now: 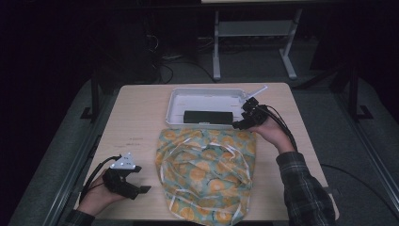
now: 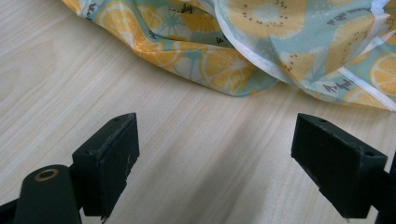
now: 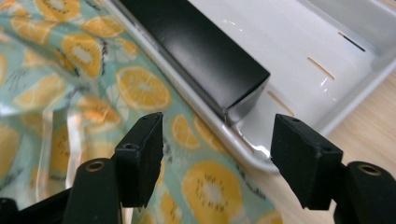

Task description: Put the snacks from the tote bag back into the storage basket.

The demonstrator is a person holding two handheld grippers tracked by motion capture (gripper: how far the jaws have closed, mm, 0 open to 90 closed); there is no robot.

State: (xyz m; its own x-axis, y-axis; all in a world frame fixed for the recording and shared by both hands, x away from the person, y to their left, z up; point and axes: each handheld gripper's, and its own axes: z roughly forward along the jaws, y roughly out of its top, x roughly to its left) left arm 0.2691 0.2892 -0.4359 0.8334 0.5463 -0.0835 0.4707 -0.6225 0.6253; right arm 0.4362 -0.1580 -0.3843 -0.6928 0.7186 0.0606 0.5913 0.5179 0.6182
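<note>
Small dark script is printed on the fruit-patterned cloth (image 2: 261, 51) near the table's front edge, but it is too blurred to read.

The left hand-held gripper (image 1: 141, 181) sits low with jaws wide apart; the right hand-held gripper (image 1: 243, 117), arm extended, also gapes, gripping nothing.

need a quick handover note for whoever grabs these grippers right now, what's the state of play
Left gripper: open, holding nothing, low over the table left of the fruit-print bag.
Right gripper: open, nothing between its jaws, at the near right corner of the white tray.
Black box: lying in the tray along its near wall.
Bag: crumpled flat on the table, its far edge against the tray.
Done: box sits in the tray.
Left: probably dealing with the bag; neither gripper has hold of it.
</note>
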